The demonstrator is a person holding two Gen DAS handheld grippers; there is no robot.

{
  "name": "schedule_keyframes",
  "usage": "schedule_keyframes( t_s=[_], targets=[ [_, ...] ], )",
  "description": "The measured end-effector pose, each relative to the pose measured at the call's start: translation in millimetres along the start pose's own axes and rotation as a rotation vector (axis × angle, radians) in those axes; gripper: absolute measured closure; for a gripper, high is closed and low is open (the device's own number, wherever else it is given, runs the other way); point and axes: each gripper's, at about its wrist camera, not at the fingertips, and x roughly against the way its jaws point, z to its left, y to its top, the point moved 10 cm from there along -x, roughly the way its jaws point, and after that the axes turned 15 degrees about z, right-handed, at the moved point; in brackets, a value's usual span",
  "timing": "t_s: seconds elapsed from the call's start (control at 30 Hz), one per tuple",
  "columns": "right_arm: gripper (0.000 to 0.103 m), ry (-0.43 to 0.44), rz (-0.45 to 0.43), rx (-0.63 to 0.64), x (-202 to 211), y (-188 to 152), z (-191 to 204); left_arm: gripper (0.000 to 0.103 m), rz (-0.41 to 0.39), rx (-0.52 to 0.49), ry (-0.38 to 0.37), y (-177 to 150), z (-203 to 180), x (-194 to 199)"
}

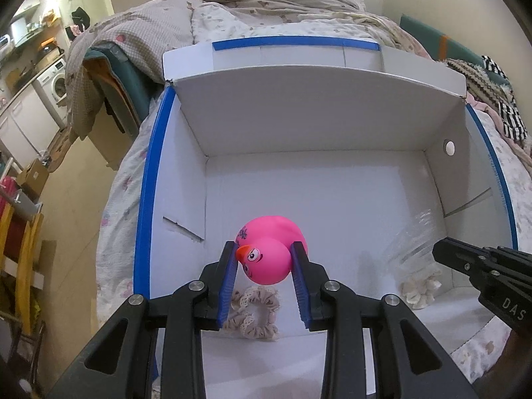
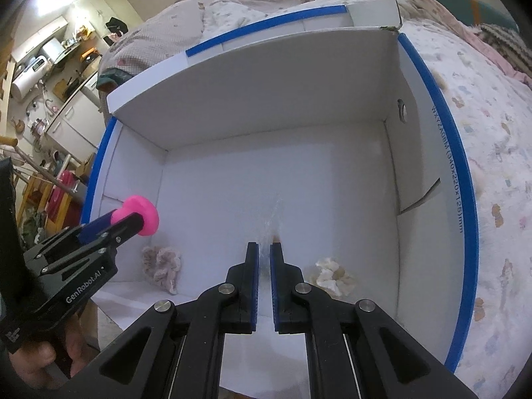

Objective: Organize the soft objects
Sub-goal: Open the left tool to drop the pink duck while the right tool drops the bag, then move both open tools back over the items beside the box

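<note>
A pink rubber duck hangs over the floor of an open white box with blue-taped rims, with my left gripper shut on its head. From the right wrist view the duck shows side-on in the left gripper, a hand below it. My right gripper is shut on a crinkly clear plastic wrapper inside the box; the wrapper also shows at that gripper's tip. A beige lace scrunchie and a cream scrunchie lie on the box floor.
The box sits on a bed with a floral sheet. A crumpled duvet is heaped behind it and striped clothes lie at the right. A kitchen area with a washing machine is off to the left.
</note>
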Motion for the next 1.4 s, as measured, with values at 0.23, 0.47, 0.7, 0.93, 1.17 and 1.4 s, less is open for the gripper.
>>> schedule_keyframes(
  t_s=[0.23, 0.47, 0.7, 0.93, 1.17, 1.4],
  targets=[
    [0.094, -0.012, -0.015, 0.000, 2.5, 2.1, -0.1, 0.073, 0.009, -0.004, 0.019, -1.8, -0.2, -1.7],
    [0.034, 0.014, -0.055, -0.029, 10.2, 6.5, -1.2, 0.047, -0.010, 0.004, 0.034, -1.9, 1.7, 4.8],
    [0.001, 0.040, -0.106, -0.054, 22.0, 12.0, -2.0, 0.033, -0.047, 0.025, 0.055, 0.7, 6.5, 15.6],
    [0.000, 0.032, -0.122, -0.045, 25.5, 14.6, -0.4, 0.033, -0.046, 0.037, 0.064, 0.6, 8.9, 19.8],
    [0.000, 0.026, -0.144, -0.043, 32.7, 14.7, 2.2, 0.033, -0.056, 0.045, 0.058, -3.3, 9.6, 27.0],
    [0.000, 0.019, -0.162, -0.044, 45.6, 7.0, 7.9, 0.033, -0.070, 0.068, 0.064, -9.6, 20.5, 36.9]
  ],
)
